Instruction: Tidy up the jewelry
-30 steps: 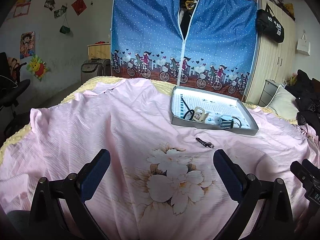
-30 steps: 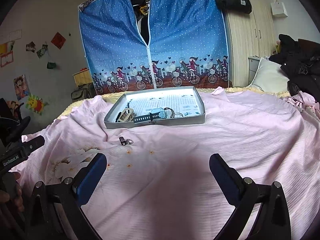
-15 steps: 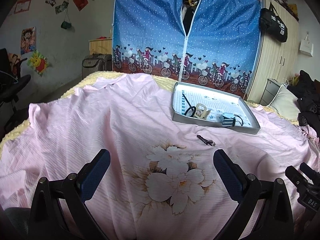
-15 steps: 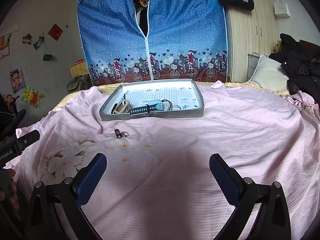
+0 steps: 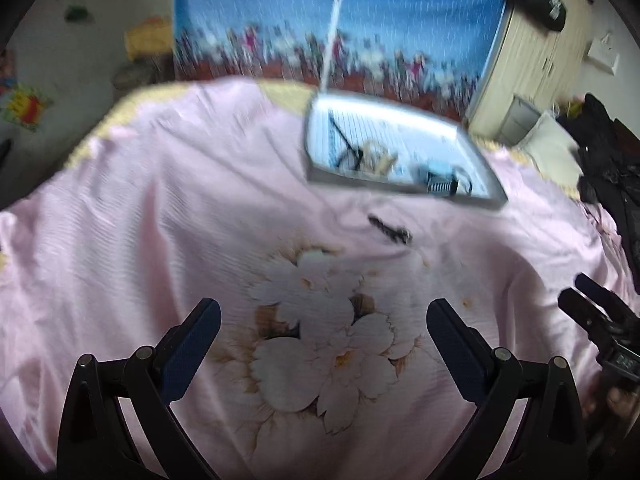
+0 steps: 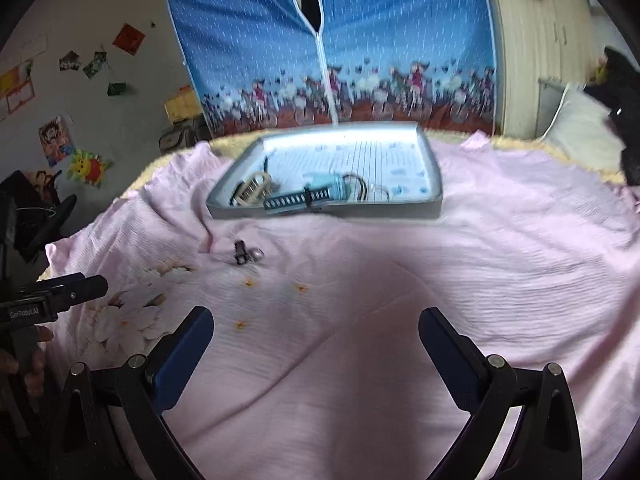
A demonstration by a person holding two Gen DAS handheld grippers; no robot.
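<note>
On the bed, a pink sheet [image 6: 500,280] with a flower print carries a shallow grey tray [image 6: 434,184] near the far edge, in front of a blue wardrobe cover [image 6: 360,40]. Tray contents: a blue-strapped watch [image 6: 312,196], a pale bracelet-like piece [image 6: 254,190], and dark cords or loops [image 6: 356,190]. These lie bunched along the near wall, which suggests pieces are dropped in from the person's side as they are collected.

One item is outstanding: a small dark clip with a metal ring [image 6: 246,256] lies loose on the sheet, just in front of the tray's near left corner and apart from it. In the left wrist view it shows, blurred, as a dark streak [image 5: 390,230]; its exact kind cannot be told.

Left gripper [image 5: 324,332]: jaws spread wide, empty, poised over the flower print short of the clip and aimed roughly toward it. Right gripper [image 6: 314,344]: jaws likewise spread, empty, over bare sheet, with the clip off to its left. A hand [image 6: 24,356] grips the left tool's handle at the frame edge.

Judgement: the left gripper is the better placed for the pickup. The soft, wrinkled sheet may get pinched along with so small a piece.
</note>
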